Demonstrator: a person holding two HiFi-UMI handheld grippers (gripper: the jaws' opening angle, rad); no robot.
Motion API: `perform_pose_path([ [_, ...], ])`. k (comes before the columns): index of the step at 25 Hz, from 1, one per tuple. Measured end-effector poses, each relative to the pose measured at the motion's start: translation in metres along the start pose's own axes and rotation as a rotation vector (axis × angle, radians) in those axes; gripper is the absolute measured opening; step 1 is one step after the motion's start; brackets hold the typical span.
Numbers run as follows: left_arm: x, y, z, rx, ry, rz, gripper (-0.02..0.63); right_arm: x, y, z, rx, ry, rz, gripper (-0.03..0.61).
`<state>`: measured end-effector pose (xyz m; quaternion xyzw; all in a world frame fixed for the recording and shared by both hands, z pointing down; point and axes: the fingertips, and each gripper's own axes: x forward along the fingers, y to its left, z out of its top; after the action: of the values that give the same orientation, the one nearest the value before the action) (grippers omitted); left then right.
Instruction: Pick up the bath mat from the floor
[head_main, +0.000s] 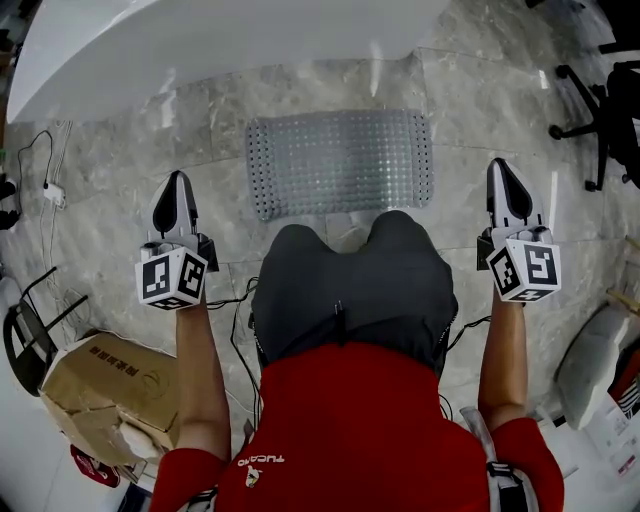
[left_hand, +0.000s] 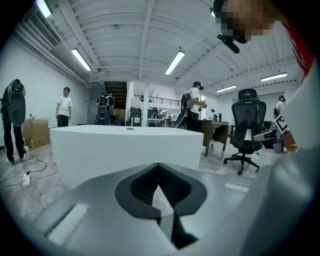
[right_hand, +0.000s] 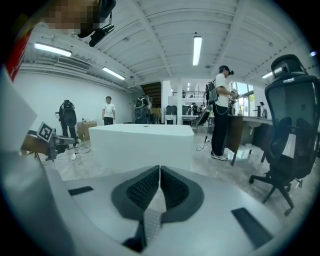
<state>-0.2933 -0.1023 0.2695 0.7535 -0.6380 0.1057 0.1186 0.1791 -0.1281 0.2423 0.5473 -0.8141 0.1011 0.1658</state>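
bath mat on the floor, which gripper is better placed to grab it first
Nearly even, perhaps slightly the right gripper: it sits level with the bath mat at its right edge, while the left gripper flanks its near left corner. Both have fingers shut and empty.

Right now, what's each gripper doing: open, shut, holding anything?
Left gripper: shut, holding nothing.
Right gripper: shut, holding nothing.
The bath mat lies on the floor, ungripped.
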Motion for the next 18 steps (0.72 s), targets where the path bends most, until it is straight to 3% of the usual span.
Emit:
perform_pose_path([
  [18, 0.025, 0.017, -0.106, 0.006, -0.002, 0.023, 0.006, 0.053, -0.008, -0.094, -0.026, 0.003, 0.005, 0.003],
])
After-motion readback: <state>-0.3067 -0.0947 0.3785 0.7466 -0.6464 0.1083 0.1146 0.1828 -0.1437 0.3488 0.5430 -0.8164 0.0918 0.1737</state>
